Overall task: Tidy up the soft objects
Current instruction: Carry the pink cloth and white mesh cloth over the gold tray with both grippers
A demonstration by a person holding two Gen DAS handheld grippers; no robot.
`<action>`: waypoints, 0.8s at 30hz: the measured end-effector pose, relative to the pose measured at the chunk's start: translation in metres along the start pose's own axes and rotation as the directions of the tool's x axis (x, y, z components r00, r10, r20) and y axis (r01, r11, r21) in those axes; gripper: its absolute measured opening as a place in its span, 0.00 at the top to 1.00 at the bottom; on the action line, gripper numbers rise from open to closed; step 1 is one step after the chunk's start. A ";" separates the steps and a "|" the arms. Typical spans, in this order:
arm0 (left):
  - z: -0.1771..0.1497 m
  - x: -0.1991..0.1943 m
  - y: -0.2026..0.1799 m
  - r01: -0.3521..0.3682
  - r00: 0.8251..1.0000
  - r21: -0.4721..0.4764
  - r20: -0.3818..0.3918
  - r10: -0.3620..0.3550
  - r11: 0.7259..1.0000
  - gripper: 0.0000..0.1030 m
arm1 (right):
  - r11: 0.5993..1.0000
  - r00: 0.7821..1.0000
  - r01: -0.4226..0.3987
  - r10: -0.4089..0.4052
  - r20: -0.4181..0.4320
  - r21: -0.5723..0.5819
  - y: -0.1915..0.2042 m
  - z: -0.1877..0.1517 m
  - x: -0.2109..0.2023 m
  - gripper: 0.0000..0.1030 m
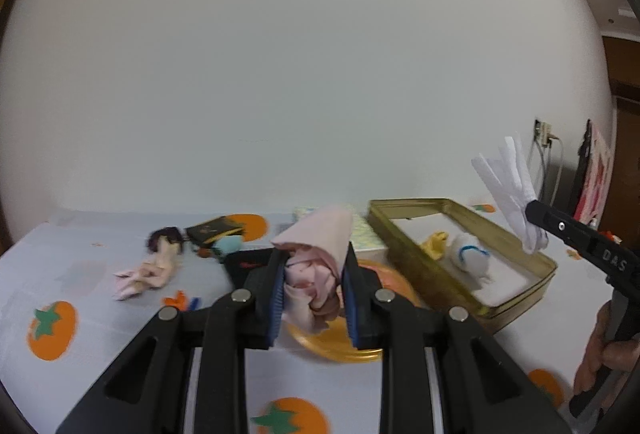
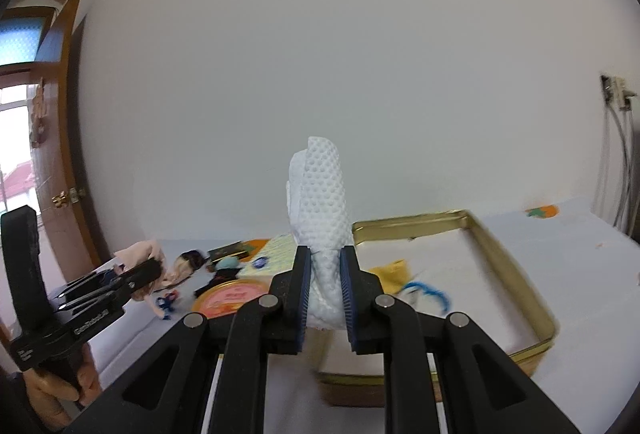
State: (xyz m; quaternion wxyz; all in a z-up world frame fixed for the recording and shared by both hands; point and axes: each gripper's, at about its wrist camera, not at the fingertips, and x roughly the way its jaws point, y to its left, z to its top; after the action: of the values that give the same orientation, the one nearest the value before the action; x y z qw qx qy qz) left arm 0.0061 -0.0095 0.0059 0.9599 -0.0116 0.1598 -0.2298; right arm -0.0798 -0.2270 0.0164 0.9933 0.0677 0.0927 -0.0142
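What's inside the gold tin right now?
Inside the gold tin: a yellow cloth piece and a white ball with blue cord on a white lining. The near wall hides the front floor.

pink cloth [image 1: 316, 258], bunched and folded, sits pinched upright between the left jaws. white dimpled cloth [image 2: 322, 230] stands tall in the right jaws. inside the gold tin [image 1: 516, 306] lie a yellow scrap [image 1: 436, 244] and a white bundle with blue cord [image 1: 470, 258].

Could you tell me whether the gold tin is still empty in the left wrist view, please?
No, the gold tin already holds a yellow cloth and a white ball with a blue cord on its white lining.
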 end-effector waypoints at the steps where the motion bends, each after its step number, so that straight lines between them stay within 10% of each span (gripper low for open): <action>1: 0.000 0.001 -0.005 0.011 1.000 0.000 -0.002 -0.011 1.000 0.77 | 1.000 1.000 0.021 -0.021 0.011 -0.001 -0.006 0.001 -0.003 0.84; 24: 0.006 0.065 -0.153 0.209 0.977 0.077 -0.068 -0.204 0.975 0.77 | 0.977 0.979 0.199 -0.194 -0.060 0.082 -0.111 0.014 0.008 0.84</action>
State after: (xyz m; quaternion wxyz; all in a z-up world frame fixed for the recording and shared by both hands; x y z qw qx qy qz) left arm -0.0042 -0.1753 0.0070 0.9252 0.0189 0.1766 -0.3353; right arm -0.0737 -0.3386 0.0136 0.9804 0.1020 0.1237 -0.1146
